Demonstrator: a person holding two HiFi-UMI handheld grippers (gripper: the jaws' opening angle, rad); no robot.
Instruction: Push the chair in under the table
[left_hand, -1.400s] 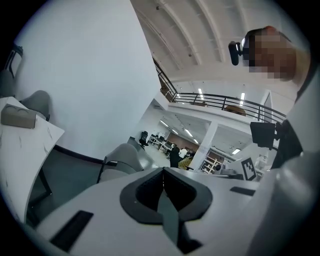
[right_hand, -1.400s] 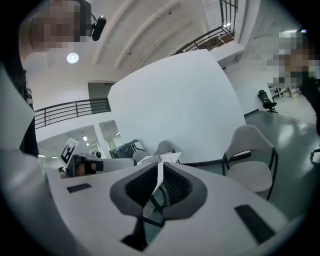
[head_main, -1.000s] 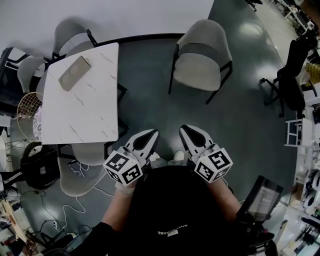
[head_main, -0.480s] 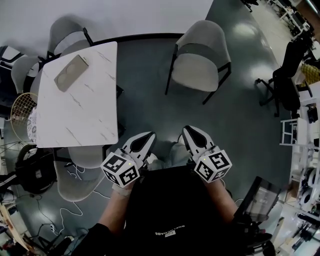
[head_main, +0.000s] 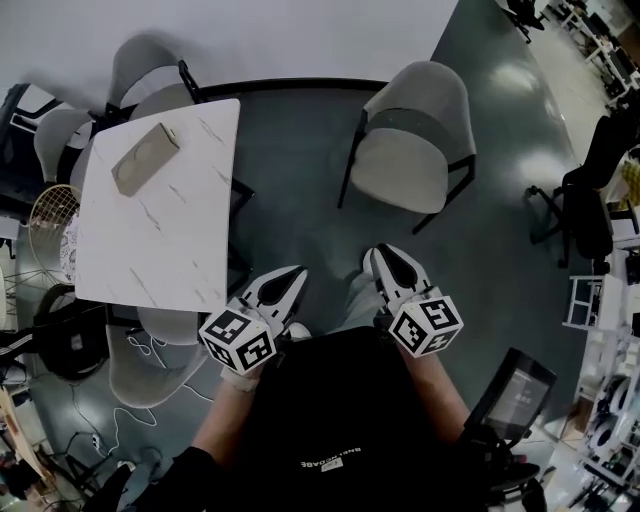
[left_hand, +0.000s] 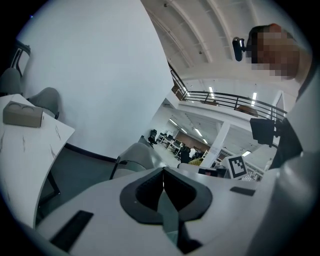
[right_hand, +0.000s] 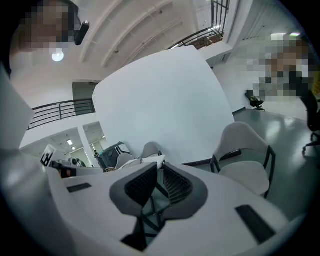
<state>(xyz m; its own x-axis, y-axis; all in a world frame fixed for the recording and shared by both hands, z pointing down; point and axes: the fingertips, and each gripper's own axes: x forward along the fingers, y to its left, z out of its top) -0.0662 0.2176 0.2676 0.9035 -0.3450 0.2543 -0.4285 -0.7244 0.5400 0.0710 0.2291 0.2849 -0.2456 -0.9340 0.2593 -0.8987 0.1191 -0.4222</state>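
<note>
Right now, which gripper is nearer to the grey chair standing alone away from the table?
Right. The right gripper is directly below the chair in the head view, not touching it. The left gripper is farther off, on the side toward the table.

Black top (head_main: 345, 420), white left gripper (head_main: 296, 272), right gripper (head_main: 381, 252)

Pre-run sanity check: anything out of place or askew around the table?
Yes. One grey chair stands alone on open floor, well apart from the white table, while the other chairs sit tucked against it. The tan box on the table lies skewed to its edges.
</note>
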